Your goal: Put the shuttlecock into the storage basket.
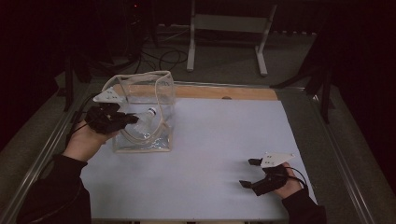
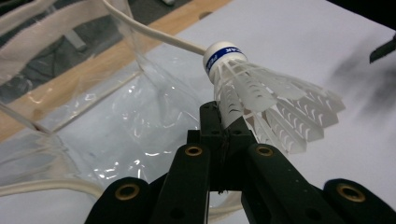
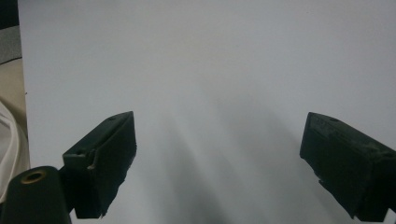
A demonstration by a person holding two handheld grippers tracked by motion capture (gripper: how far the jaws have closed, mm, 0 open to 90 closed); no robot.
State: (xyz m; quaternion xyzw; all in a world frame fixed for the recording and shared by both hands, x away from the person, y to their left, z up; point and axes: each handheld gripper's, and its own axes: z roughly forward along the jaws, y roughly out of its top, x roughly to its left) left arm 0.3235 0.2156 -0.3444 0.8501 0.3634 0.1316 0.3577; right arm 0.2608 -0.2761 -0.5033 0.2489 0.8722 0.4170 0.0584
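Clear plastic bag (image 1: 161,100) stands upright at the far left of the white table sheet (image 1: 219,154), mouth open upward, soft walls creased and glinting, a pale cord-like trim round the rim and a pale strap drooping down its front. In the high view the shuttlecock (image 1: 145,122) sits against the bag's near wall; whether it is inside or just in front of the clear plastic, cannot tell. Nothing else is made out in the bag.

Your left gripper (image 1: 132,119) comes in from the bag's left side, jaws clamped tight on the shuttlecock. In the left gripper view the shuttlecock (image 2: 261,91) rises straight off the jaw tips of your left gripper (image 2: 223,133): jaws pinch the lower edge of the feather skirt, white cork with a blue band tilted up and away, feathers fanning to the right. Skirt is white, ribbed, open lattice near the cork. Crinkled bag wall (image 2: 116,107) lies just behind and left of it.

Your right gripper (image 1: 250,173) rests near the table's near right edge, well apart from the bag, jaws spread wide, holding nothing. Right gripper (image 3: 219,158) view: matte black blocky pads over bare white sheet
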